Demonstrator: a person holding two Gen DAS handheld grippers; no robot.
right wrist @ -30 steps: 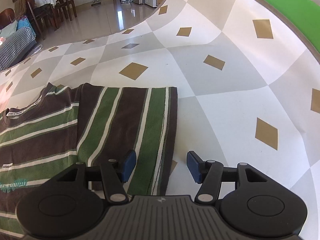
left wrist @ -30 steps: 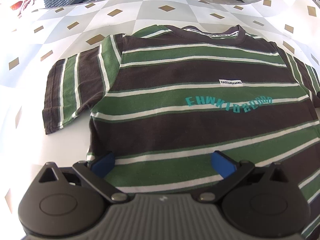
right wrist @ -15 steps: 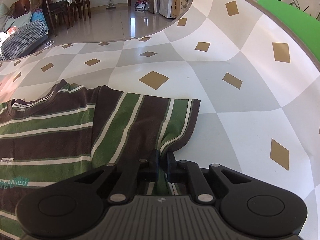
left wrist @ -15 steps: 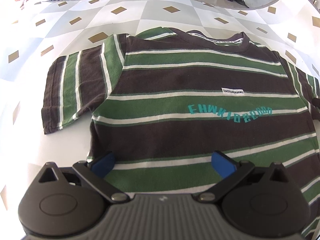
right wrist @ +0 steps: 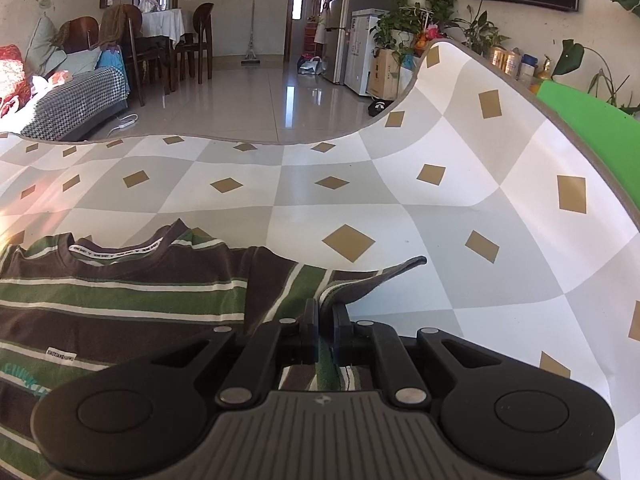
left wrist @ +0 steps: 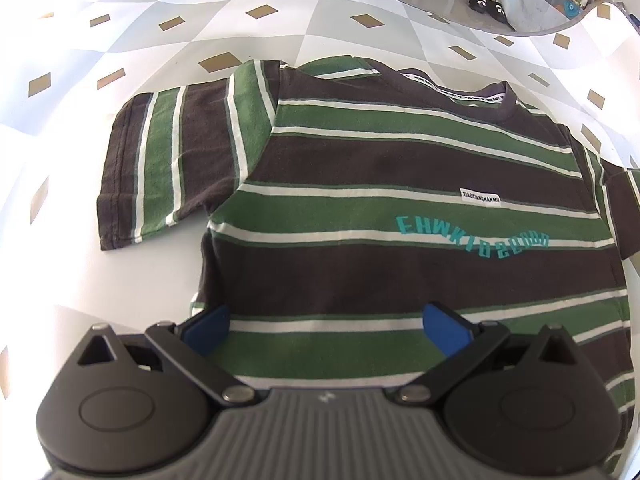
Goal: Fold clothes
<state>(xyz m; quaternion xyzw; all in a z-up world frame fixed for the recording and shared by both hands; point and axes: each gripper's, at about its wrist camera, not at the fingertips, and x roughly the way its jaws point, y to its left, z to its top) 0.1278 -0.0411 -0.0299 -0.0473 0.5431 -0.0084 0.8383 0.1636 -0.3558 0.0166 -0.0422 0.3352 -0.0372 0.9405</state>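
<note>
Across the table (right wrist: 280, 200), with its checkered grey-and-white cloth and tan diamonds, your striped T-shirt (left wrist: 380, 200) lies face up and spread nearly flat, collar toward the far edge and teal lettering across the chest. It is dark brown with green and white bands. One short sleeve (left wrist: 160, 168) rests flat on the cloth out to the side, untouched.

Your right tool (right wrist: 326, 320) is closed on the other sleeve (right wrist: 360, 284): the jaws pinch the striped fabric between them, and the sleeve's hem is lifted clear of the cloth, its corner jutting out to the side. Your left tool (left wrist: 326, 322) hangs over the lower body of the shirt with its blue pads (left wrist: 208, 326) spread wide and nothing between them; whether they touch the fabric cannot be told.

You look to be at the first fold, turning the gripped sleeve inward over the chest. Next, carry that sleeve across toward the shirt's middle, keep the pinch firm so the cloth does not slip, and lay it flat before letting go. Your left tool could pin the body so it does not drag along.
</note>
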